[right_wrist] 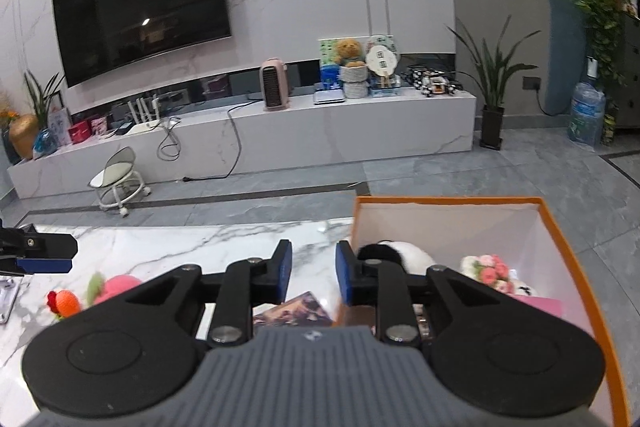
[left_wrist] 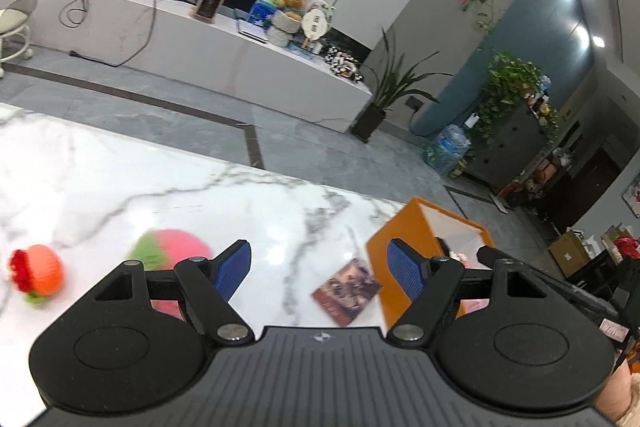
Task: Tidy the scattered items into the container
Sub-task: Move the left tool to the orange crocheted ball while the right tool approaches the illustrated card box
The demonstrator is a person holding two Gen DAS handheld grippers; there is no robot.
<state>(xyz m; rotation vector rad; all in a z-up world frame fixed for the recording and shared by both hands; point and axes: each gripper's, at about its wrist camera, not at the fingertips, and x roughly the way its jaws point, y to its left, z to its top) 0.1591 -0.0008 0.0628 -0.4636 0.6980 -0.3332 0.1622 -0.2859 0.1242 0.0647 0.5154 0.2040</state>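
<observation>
An orange box (left_wrist: 390,247) with a white inside stands on the marble table (left_wrist: 120,179), right of my open, empty left gripper (left_wrist: 320,267). A pink and green knitted fruit (left_wrist: 176,247) and an orange knitted fruit (left_wrist: 40,273) lie to its left. A small picture card (left_wrist: 346,291) lies beside the box. In the right wrist view my right gripper (right_wrist: 313,273) is open and empty at the left rim of the orange box (right_wrist: 568,251). The box holds a black and white plush (right_wrist: 400,253) and a pink flower bunch (right_wrist: 490,267). The card (right_wrist: 294,311) lies under that gripper.
The table's far edge drops to a grey tiled floor (right_wrist: 280,179). The left gripper shows at the left edge of the right wrist view (right_wrist: 44,253). A TV bench (right_wrist: 320,131), a stool (right_wrist: 118,179) and potted plants (right_wrist: 494,99) stand beyond.
</observation>
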